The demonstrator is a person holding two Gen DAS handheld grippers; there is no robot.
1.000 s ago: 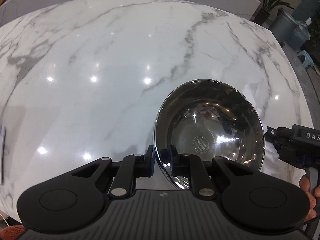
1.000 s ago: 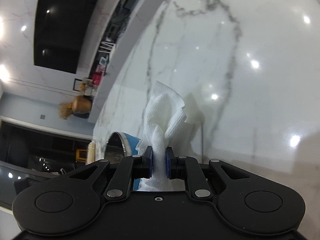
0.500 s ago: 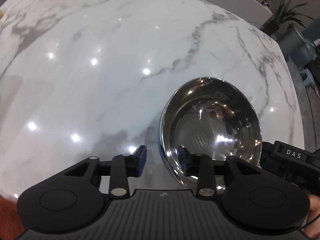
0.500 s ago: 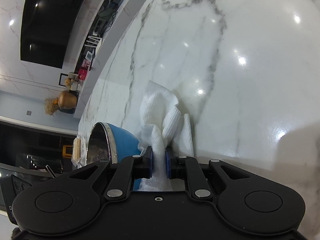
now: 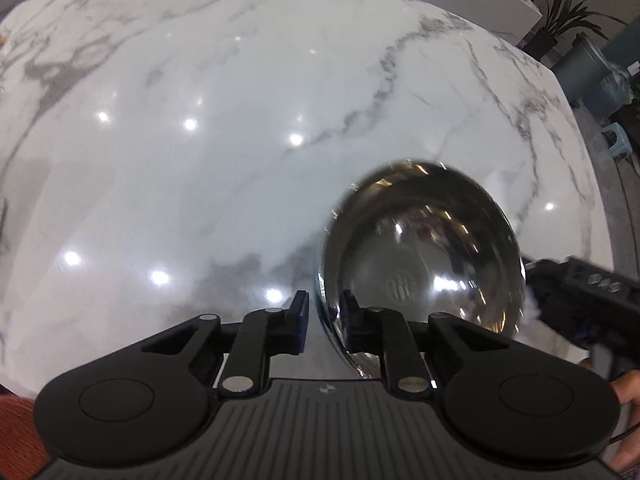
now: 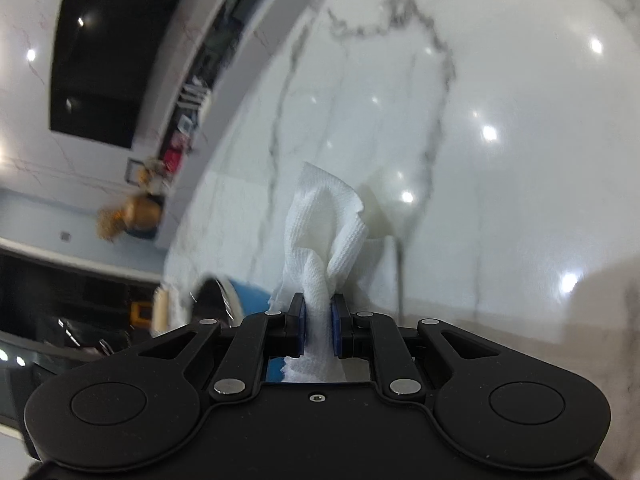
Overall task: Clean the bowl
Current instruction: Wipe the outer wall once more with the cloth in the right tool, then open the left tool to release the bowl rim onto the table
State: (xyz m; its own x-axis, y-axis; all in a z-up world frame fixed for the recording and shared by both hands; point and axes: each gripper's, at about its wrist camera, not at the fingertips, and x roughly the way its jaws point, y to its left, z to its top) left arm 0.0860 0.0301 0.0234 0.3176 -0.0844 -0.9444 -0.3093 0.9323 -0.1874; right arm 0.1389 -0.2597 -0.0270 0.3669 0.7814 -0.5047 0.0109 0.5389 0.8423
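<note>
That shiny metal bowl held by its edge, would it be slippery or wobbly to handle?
Probably slippery: the bowl is mirror-polished inside, and the left gripper pinches only its thin rim. Its rounded shape suggests it would rock or spin if nudged. It looks thin-walled, so likely light and stiff.

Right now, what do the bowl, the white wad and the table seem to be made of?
Bowl: apparently polished steel inside, mirror reflections; blue outside in the right wrist view, coating unclear.
White wad: probably paper towel, embossed, crumpled, matte.
Table: glossy white marble or look-alike, grey veins, lamp glints.
</note>
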